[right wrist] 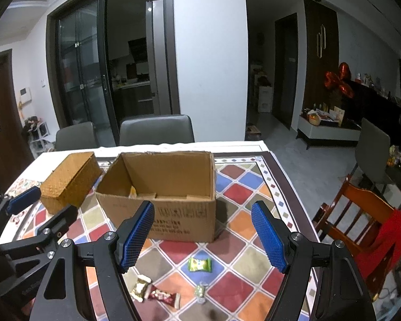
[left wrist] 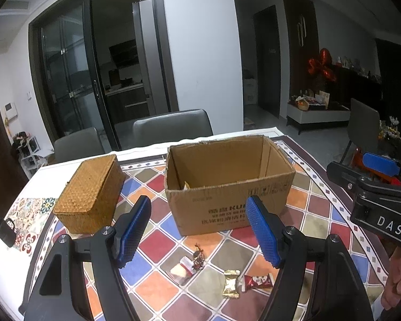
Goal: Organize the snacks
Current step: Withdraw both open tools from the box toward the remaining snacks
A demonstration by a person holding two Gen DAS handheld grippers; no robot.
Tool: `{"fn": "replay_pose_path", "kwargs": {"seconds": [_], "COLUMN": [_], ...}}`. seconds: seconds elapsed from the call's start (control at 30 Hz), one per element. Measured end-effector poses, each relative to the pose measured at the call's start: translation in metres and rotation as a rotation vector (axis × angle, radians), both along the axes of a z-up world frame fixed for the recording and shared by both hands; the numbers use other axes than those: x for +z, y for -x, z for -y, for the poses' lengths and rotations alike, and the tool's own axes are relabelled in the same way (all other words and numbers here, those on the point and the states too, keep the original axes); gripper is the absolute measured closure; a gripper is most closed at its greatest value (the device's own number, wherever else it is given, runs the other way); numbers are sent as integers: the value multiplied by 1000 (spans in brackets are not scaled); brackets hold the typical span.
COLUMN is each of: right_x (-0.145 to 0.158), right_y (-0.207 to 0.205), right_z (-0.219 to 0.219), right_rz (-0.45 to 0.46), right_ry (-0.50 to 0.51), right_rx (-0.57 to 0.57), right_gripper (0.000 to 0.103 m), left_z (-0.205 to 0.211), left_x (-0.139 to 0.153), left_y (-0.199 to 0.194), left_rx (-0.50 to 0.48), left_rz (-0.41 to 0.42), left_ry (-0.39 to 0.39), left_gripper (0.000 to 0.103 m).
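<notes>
A: Green candy (right wrist: 199,264) lay where?
B: On tablecloth, below-center betw. right gripper (right wrist: 204,236) fingers, long axis crosswise; cardboard box (right wrist: 173,187) beyond. Right was nearer. Both grippers, incl. left gripper (left wrist: 199,231), gaped empty.

Open cardboard box (left wrist: 227,187) upright on table, wrapped snacks (left wrist: 231,283) scattered just before it.

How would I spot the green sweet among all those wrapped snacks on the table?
Start at the open cardboard box on the chequered tablecloth. On the cloth in front of it, between box and camera, lie a few small wrapped snacks. The green sweet is the one nearest the box, lying flat and alone on a blue tile; unlike the gold packet and red packet, its wrapper is bright green.
</notes>
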State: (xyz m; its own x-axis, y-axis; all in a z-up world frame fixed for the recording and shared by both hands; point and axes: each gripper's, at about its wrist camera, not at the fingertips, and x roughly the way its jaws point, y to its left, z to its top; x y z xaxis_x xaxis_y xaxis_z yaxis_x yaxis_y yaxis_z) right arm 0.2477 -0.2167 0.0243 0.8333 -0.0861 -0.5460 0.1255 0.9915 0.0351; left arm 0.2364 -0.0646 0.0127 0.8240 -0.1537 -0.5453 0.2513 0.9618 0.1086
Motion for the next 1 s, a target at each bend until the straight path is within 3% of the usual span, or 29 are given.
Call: {"fn": "replay_pose_path", "kwargs": {"seconds": [0.77, 1.0], "right_x": [-65, -89], "right_y": [22, 23], "right_z": [-3, -6], "right_rz": [-95, -135], "right_ry": [1, 8], "right_rx": [6, 11], "right_gripper": [27, 27], "left_z": [-2, -6], "left_x": [-64, -92], "left_y": [19, 18], "left_rx": [-17, -23], "left_rz": [-76, -133], "left_ry": [6, -1], "left_gripper": [30, 30]}}
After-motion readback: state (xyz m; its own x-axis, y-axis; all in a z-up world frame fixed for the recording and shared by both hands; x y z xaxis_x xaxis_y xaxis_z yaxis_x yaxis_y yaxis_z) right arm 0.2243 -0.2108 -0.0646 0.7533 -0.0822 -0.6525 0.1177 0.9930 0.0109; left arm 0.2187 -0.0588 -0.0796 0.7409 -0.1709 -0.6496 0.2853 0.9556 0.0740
